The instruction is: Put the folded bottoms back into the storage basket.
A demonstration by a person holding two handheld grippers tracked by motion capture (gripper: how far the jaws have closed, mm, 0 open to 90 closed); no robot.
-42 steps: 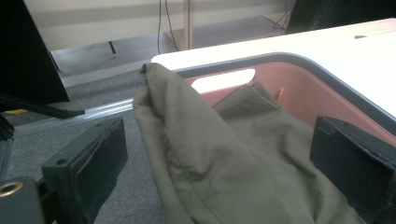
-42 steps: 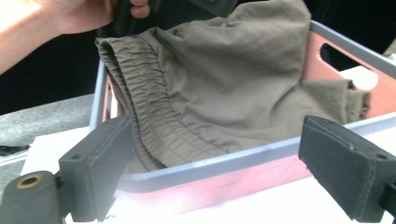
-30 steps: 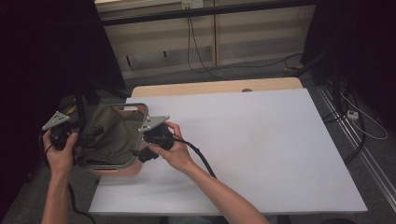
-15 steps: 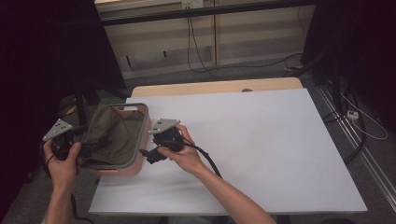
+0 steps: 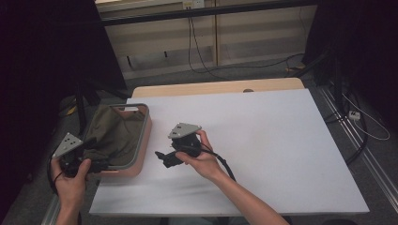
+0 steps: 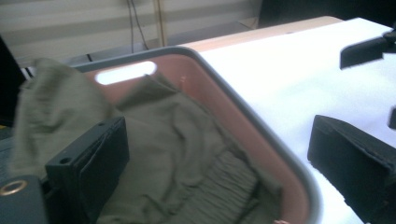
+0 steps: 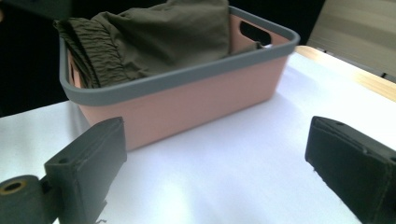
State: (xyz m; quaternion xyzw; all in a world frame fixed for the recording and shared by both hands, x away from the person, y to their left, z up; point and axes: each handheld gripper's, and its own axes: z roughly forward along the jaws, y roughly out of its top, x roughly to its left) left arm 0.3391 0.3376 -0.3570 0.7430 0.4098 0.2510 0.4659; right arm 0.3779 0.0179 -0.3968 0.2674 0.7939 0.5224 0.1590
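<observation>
right gripper (image 5: 165, 158) pulled back, fingers wide | left gripper (image 5: 96, 165) wide | crinkly olive cloth (image 5: 115, 133) in pink basket (image 5: 146, 125)

It looked like a lab recording bay: a bare white table (image 5: 263, 140) ringed by black curtains (image 5: 42, 56), loose cables (image 5: 202, 51) trailing over the grey floor, a power strip (image 5: 354, 115) lying beside.

Open table to the right, crowded corner at the left

Stood as the one obstacle on the white table (image 5: 263, 140): a pink basket (image 5: 141, 159) at the near-left corner, packed with olive cloth (image 5: 115, 133); hemmed in by the left gripper (image 5: 91, 161) at its near-left rim and the right gripper (image 5: 162, 157) just beside its right wall; left passage everywhere rightward.
</observation>
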